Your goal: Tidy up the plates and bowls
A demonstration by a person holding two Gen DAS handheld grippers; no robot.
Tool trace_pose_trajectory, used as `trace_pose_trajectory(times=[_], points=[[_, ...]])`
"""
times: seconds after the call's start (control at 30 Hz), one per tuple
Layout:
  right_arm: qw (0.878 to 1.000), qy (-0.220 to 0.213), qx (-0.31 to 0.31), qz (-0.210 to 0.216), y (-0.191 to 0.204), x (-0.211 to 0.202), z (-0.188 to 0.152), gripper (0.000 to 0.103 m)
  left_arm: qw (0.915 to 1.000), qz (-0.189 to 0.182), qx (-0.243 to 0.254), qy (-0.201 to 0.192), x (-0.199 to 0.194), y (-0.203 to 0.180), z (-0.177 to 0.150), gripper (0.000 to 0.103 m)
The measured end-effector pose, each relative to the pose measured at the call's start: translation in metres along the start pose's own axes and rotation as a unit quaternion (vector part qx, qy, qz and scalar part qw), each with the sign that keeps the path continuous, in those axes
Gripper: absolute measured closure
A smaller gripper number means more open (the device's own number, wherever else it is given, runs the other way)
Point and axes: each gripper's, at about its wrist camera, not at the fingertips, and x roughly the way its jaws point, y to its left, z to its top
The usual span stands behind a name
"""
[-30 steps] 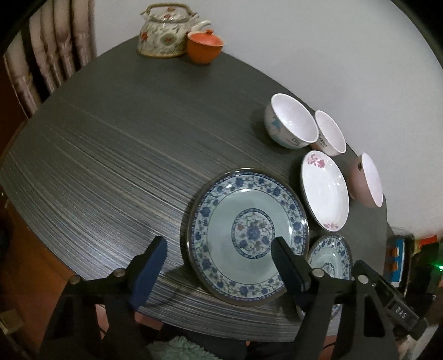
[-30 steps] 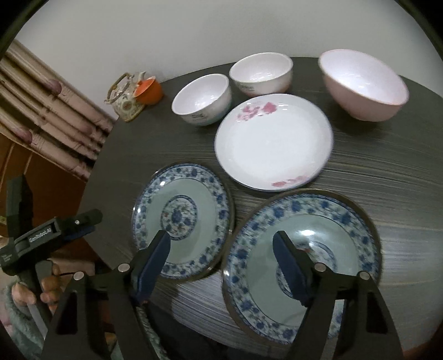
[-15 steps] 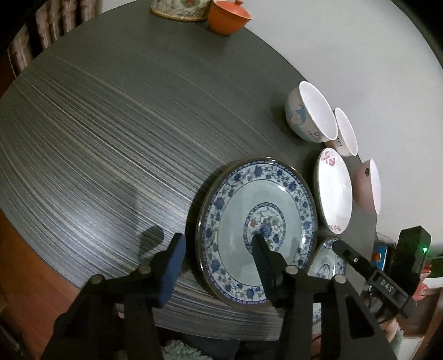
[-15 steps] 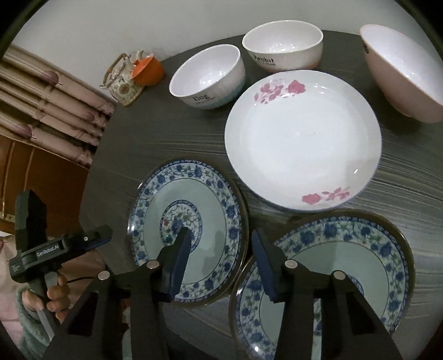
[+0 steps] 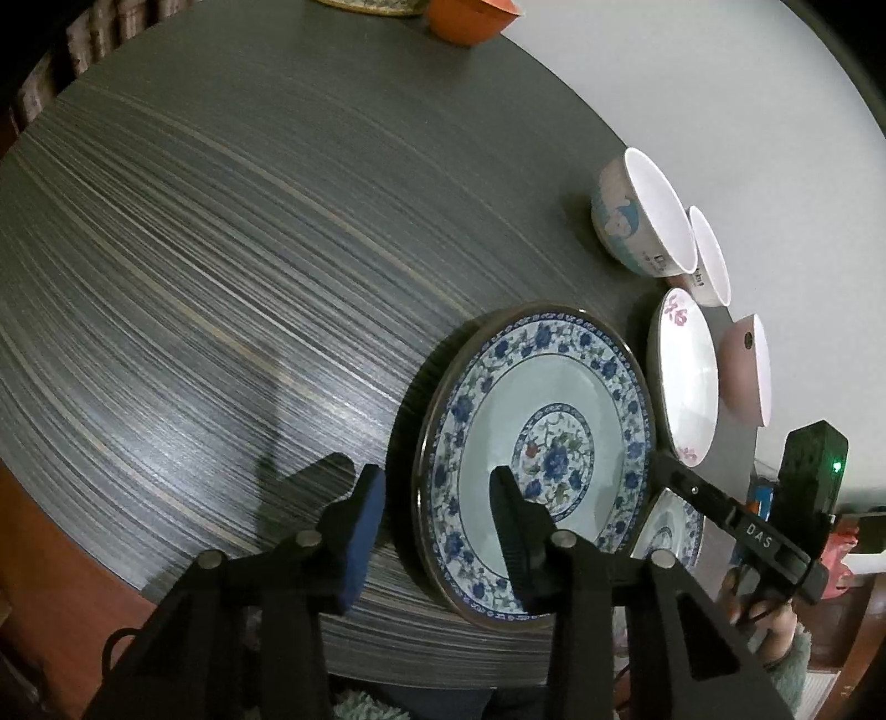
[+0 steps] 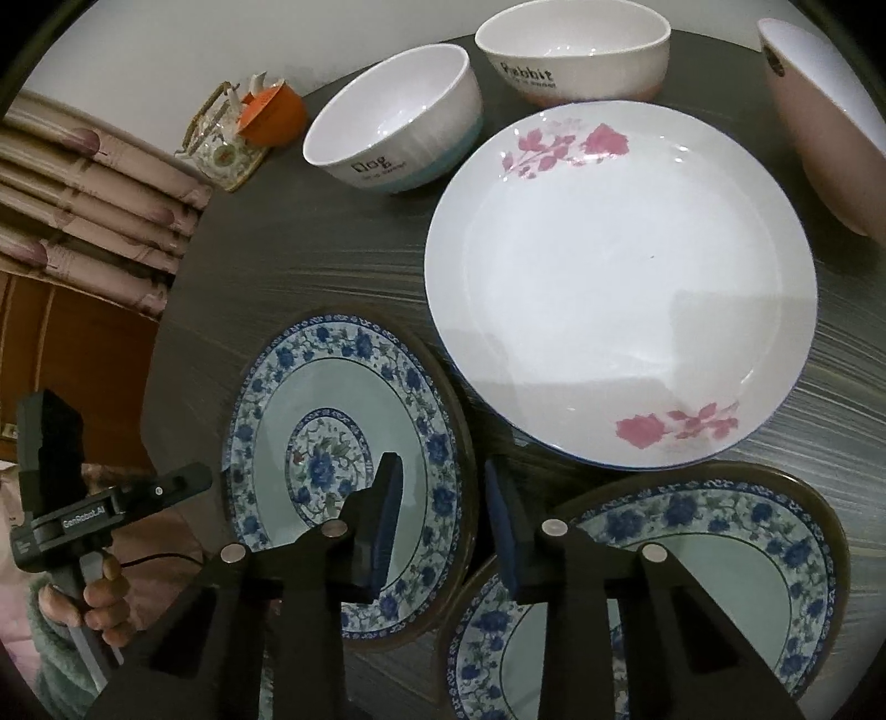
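Left gripper (image 5: 437,515) with fingers parted astride the near-left rim of the left blue plate (image 5: 554,410); right gripper (image 6: 443,515) likewise parted over the gap between that plate and the right blue plate (image 6: 720,554), gripping nothing. Beyond, on the dark counter (image 5: 221,249): white rose plate (image 6: 620,277), then "Dog" bowl (image 6: 398,116), "Rabbit" bowl (image 6: 576,50) and pink bowl (image 6: 819,111). Farthest: teapot (image 6: 221,149), orange cup (image 6: 274,113).

Both grippers are matte black plastic with blue pads on the fingers and round silver screws along the arms. The left gripper (image 5: 437,515) has white "GenRobot.AI" lettering on its body, and a thin black cable trails from it. The right gripper (image 6: 443,515) is marked "DAS" and carries a black box with a green light. Fuzzy pale-green sleeves (image 6: 39,642) cover both wrists.
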Motion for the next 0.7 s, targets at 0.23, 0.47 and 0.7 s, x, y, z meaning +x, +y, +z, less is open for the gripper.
trace_pose_trajectory(times=[0.23, 0.47, 0.7], points=[[1.0, 0.005, -0.007, 0.002, 0.0, 0.006, 0.006, 0.078, 1.0, 0.001, 0.007, 0.006, 0.008, 0.001, -0.001, 0.067], [1.0, 0.009, -0.008, -0.001, -0.002, 0.013, 0.009, 0.081, 0.9998, 0.0, 0.003, 0.018, 0.021, -0.002, 0.002, 0.079], [1.0, 0.008, -0.017, -0.005, 0.0, 0.019, 0.008, 0.086, 0.9998, 0.007, 0.007, 0.019, 0.027, -0.005, 0.002, 0.087]])
